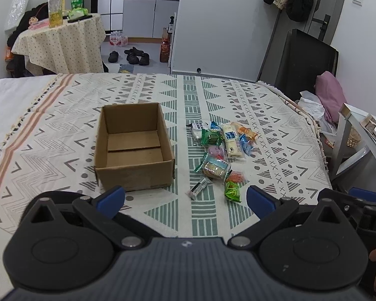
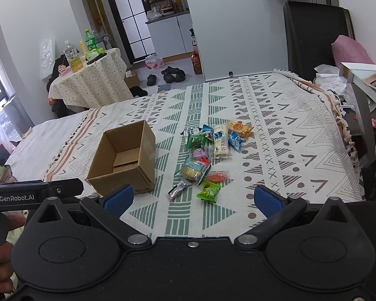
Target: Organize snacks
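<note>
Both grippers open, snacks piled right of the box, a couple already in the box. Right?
Not quite: the box is empty, as the left wrist view shows, with only its bare cardboard floor visible. The rest holds: left gripper and right gripper are open, and the snacks lie right of the box.

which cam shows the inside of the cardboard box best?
Left wrist. It looks almost straight into the cardboard box, showing the whole floor and its inner flaps, with nothing inside. Right wrist sees the box obliquely; its near wall hides part of the floor.

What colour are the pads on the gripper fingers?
Blue pads on black arms, clearest in the right wrist view.
</note>
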The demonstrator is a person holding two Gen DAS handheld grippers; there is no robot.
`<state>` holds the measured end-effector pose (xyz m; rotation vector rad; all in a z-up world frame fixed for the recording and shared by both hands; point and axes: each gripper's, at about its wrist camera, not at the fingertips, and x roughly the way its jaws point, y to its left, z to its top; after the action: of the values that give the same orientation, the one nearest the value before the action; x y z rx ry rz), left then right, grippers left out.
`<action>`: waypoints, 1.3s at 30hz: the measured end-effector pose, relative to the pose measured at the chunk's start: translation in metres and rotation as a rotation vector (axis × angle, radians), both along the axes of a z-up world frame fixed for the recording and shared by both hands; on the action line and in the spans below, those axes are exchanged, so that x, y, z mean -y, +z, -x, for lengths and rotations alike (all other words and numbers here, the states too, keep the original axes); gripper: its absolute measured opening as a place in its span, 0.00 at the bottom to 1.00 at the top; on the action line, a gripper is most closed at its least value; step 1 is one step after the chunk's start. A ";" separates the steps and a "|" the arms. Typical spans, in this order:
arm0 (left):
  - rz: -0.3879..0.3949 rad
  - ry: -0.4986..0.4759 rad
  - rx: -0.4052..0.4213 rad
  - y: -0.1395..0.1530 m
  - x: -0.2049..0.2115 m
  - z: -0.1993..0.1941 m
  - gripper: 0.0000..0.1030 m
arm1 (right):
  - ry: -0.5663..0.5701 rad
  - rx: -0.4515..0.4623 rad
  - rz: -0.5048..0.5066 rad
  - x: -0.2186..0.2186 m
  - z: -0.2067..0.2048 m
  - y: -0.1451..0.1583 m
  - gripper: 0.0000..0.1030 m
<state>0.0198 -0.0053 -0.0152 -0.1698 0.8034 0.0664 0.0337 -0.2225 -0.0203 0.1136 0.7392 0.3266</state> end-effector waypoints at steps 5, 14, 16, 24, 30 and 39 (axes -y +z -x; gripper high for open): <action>0.023 -0.005 -0.018 -0.015 0.003 -0.020 1.00 | -0.015 -0.014 -0.030 0.011 -0.014 -0.009 1.00; 0.050 -0.009 -0.044 -0.045 0.005 -0.057 0.99 | -0.026 -0.056 -0.049 0.013 -0.049 -0.033 1.00; 0.052 -0.008 -0.055 -0.052 0.005 -0.065 0.98 | -0.032 -0.080 -0.068 0.014 -0.060 -0.040 0.99; 0.078 -0.018 -0.114 -0.087 0.007 -0.096 0.89 | -0.060 -0.193 -0.112 0.012 -0.095 -0.077 0.88; 0.100 -0.019 -0.168 -0.117 0.007 -0.117 0.78 | -0.070 -0.261 -0.119 0.005 -0.115 -0.101 0.84; 0.132 -0.007 -0.244 -0.156 0.005 -0.147 0.66 | -0.108 -0.388 -0.161 0.002 -0.148 -0.138 0.74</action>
<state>0.1671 -0.0101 -0.1714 -0.2879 1.0523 0.0275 0.1821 -0.2250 -0.1588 0.3759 1.0856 0.2627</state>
